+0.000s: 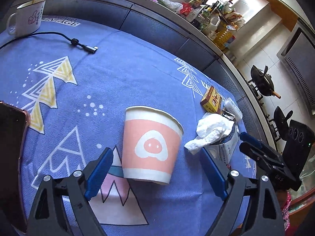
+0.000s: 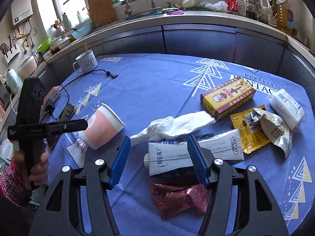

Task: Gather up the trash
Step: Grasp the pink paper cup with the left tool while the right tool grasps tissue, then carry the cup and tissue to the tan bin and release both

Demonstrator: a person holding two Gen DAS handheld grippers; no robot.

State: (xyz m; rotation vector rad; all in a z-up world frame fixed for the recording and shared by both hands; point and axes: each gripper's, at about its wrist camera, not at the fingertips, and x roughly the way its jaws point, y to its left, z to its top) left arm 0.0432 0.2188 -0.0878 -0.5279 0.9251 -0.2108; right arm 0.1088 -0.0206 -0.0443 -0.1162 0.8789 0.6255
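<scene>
A pink and white paper cup (image 1: 151, 145) lies on its side on the blue tablecloth (image 1: 118, 68); it also shows in the right wrist view (image 2: 102, 125). My left gripper (image 1: 155, 169) is open, its jaws either side of the cup's base. My right gripper (image 2: 159, 155) is open over a white milk carton (image 2: 177, 155) lying flat. A crumpled white tissue (image 2: 173, 126) lies just beyond it, and a red wrapper (image 2: 177, 198) lies between the jaws nearer me. A yellow sachet (image 2: 248, 129) and a torn silver packet (image 2: 275, 127) lie to the right.
A yellow and brown box (image 2: 226, 96) and a white tissue pack (image 2: 287, 106) sit at the far right. A white mug (image 2: 85, 62), a black cable (image 1: 59, 37), a phone (image 1: 9, 147) and a power strip (image 2: 52, 96) are at the left. Kitchen counter runs behind.
</scene>
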